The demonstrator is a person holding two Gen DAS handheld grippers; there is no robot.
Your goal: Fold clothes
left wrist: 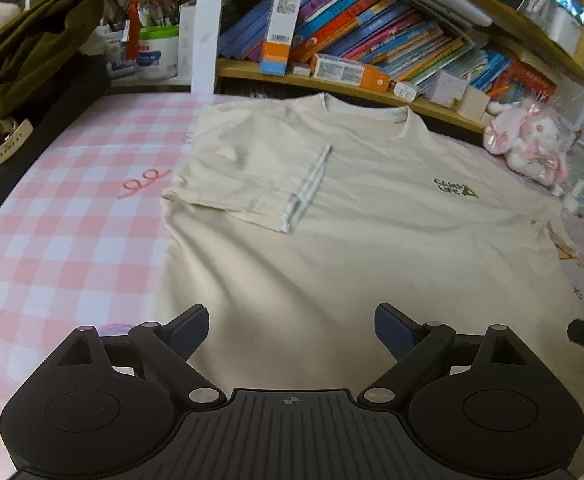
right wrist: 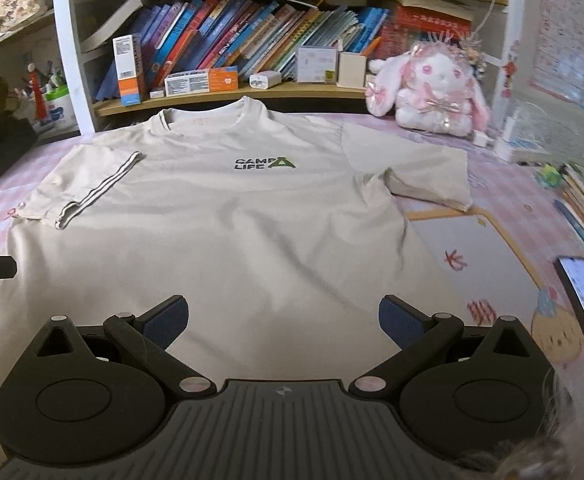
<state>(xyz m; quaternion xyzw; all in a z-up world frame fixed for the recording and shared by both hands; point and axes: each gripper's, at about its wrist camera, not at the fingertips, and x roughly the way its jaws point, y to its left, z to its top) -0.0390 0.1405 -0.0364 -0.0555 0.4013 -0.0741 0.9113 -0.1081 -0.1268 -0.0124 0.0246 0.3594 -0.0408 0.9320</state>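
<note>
left wrist view has the left gripper [left wrist: 290, 330] spread wide and empty over the hem end of the cream short-sleeved cotton t-shirt [left wrist: 331, 216], which lies flat on the pink checked tabletop [left wrist: 64, 200], collar away. right gripper [right wrist: 284, 322], also agape, is nearer the unfolded sleeve [right wrist: 427, 172].

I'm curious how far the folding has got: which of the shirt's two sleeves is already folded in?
The striped-cuff sleeve lies folded over the T-shirt chest; the other sleeve lies spread out on the checked cloth.
</note>
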